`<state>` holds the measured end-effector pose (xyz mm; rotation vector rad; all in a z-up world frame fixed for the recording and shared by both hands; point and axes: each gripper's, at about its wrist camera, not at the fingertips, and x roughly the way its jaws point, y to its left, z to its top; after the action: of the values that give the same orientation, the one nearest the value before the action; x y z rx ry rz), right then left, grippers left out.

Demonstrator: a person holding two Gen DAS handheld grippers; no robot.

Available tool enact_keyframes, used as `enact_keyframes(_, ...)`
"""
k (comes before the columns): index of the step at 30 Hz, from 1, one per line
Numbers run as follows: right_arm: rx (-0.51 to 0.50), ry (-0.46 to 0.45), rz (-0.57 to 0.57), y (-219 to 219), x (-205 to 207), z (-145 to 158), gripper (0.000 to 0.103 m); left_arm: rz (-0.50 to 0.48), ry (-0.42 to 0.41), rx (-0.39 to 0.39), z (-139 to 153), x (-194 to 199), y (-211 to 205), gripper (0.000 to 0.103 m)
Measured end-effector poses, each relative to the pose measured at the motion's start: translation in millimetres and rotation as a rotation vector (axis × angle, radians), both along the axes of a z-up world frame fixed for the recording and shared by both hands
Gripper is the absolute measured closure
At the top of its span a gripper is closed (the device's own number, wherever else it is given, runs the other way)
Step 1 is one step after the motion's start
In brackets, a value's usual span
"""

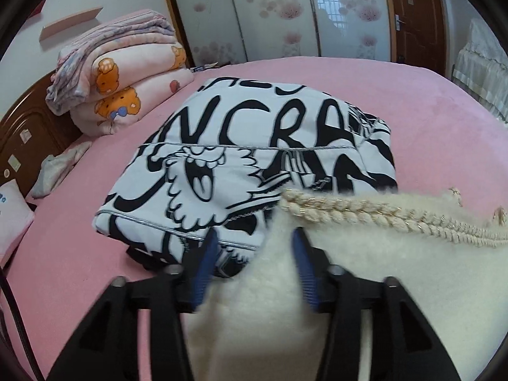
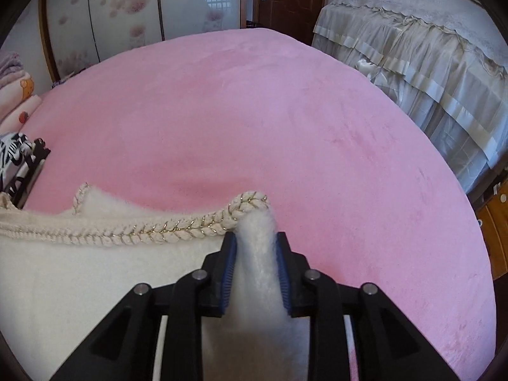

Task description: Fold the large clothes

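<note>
A cream fleece garment (image 1: pixel 381 270) with a braided gold-flecked trim (image 1: pixel 365 216) lies on the pink bed (image 1: pixel 428 120). My left gripper (image 1: pixel 255 238) has its blue-padded jaws apart around the garment's left corner, the fleece bulging between them. In the right wrist view my right gripper (image 2: pixel 255 241) is shut on a pinched ridge of the same garment (image 2: pixel 95 270) just below the braided trim (image 2: pixel 143 231). A folded black-and-white printed garment (image 1: pixel 241 165) lies just beyond the left gripper; its edge also shows in the right wrist view (image 2: pixel 16 155).
A stack of folded pink quilts (image 1: pixel 127 73) sits at the bed's far left by the wooden headboard (image 1: pixel 28 127). Wardrobe doors (image 1: pixel 276 12) stand behind the bed. A second bed with a cream cover (image 2: pixel 428 47) stands to the right. Open pink bed (image 2: pixel 254 111) lies ahead.
</note>
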<state>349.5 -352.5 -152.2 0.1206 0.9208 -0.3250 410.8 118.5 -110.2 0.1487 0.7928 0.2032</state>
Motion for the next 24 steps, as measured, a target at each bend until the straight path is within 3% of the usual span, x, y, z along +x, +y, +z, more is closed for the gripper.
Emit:
enact_keyframes(2,0.032,-0.022,-0.005,-5,-7,7,0.071,0.015,-0.013,-0.022,9,-5,9,0.034)
enact_keyframes(7,0.147,-0.132,-0.006,-2,-35,38,0.07,0.002,-0.073,-0.066,34,-50,3,0.034)
enact_keyframes(11,0.188,-0.119,0.117,54,-46,46,0.071,-0.13,-0.052,-0.132,35,-94,-38,0.034)
enact_keyframes(16,0.256,-0.085,0.313,148,-64,36,0.071,-0.224,0.005,-0.179,8,-128,-92,0.036)
enact_keyframes(18,0.231,-0.068,0.345,174,-68,25,0.071,-0.222,0.068,-0.186,-14,-128,-105,0.047)
enact_keyframes(20,0.2,-0.041,0.332,178,-67,12,0.07,-0.207,0.159,-0.203,-40,-126,-111,0.051)
enact_keyframes(24,0.066,-0.009,0.196,136,-70,-7,0.071,-0.232,0.113,-0.136,-53,-137,-118,0.051)
